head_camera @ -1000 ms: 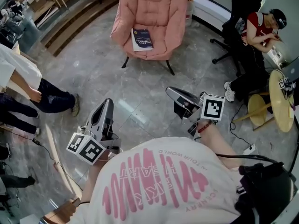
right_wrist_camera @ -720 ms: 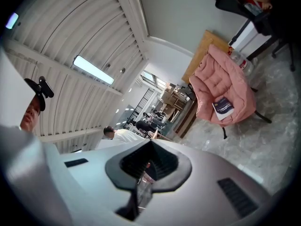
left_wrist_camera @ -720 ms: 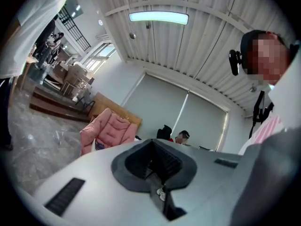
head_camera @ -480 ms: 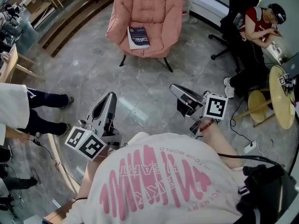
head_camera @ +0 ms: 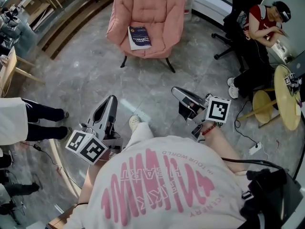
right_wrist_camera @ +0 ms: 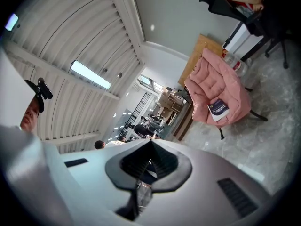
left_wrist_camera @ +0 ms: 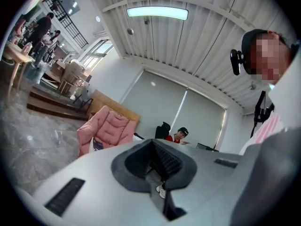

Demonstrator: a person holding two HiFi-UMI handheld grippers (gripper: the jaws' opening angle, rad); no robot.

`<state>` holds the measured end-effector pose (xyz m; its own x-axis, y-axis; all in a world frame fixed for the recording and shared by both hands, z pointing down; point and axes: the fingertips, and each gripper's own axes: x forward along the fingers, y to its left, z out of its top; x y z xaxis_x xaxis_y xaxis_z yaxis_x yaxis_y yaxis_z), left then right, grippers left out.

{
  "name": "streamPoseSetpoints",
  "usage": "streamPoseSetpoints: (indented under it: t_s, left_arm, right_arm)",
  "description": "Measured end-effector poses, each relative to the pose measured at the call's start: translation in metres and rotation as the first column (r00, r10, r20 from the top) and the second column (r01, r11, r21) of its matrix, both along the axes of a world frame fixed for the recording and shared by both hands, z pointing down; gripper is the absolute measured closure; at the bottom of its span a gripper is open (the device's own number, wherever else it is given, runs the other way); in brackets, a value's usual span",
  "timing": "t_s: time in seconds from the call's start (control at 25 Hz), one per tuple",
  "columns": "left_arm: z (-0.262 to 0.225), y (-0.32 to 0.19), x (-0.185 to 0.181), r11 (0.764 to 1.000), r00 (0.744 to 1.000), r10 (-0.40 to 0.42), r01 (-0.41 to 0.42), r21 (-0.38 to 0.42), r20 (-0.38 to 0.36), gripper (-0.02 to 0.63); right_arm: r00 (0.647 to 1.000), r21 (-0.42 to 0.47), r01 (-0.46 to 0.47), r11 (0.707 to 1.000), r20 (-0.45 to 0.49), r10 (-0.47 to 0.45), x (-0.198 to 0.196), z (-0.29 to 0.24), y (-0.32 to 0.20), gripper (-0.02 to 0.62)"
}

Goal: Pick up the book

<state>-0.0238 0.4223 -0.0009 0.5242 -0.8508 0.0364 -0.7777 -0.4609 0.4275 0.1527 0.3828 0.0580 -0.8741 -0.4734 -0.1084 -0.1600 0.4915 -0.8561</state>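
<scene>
While book (head_camera: 139, 36) lies on pink chair (head_camera: 162, 13) — left gripper (head_camera: 110, 99), right gripper (head_camera: 176, 91) closed.

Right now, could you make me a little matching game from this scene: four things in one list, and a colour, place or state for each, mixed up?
Things:
1. book
2. armchair
3. round table
4. left gripper

Descriptions:
a. jaws shut, holding nothing
b. pink
c. lying on a seat
d. pale yellow, at the far right of the head view

Pairs: 1-c, 2-b, 3-d, 4-a
</scene>
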Motion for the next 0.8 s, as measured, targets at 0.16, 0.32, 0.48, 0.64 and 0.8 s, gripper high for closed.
streamPoseSetpoints:
  t_s: [0.16,0.32,0.48,0.64,0.8]
  left_arm:
    - [-0.001,-0.009,-0.003,1.000,1.000,0.007,-0.007,0.008,-0.012,0.598]
    - [0.000,-0.022,-0.010,1.000,1.000,0.021,-0.021,0.012,-0.001,0.598]
    - [0.001,-0.039,-0.020,1.000,1.000,0.027,-0.027,0.014,-0.006,0.598]
    - [0.003,-0.063,-0.027,0.999,0.998,0.054,-0.053,0.001,-0.013,0.598]
    - [-0.002,-0.097,-0.032,0.996,0.996,0.088,-0.088,0.005,-0.017,0.598]
  right_arm:
    - [1.000,-0.004,-0.003,1.000,-0.004,0.003,-0.004,0.001,-0.006,0.586]
    - [1.000,0.006,-0.020,1.000,-0.005,0.020,-0.009,-0.003,-0.018,0.585]
    - [1.000,0.006,-0.026,1.000,-0.012,0.026,-0.018,-0.003,-0.029,0.586]
    - [0.998,-0.011,-0.054,0.998,-0.019,0.054,-0.023,0.000,-0.046,0.586]
    - [0.996,-0.014,-0.082,0.996,-0.026,0.082,-0.027,-0.005,-0.067,0.586]
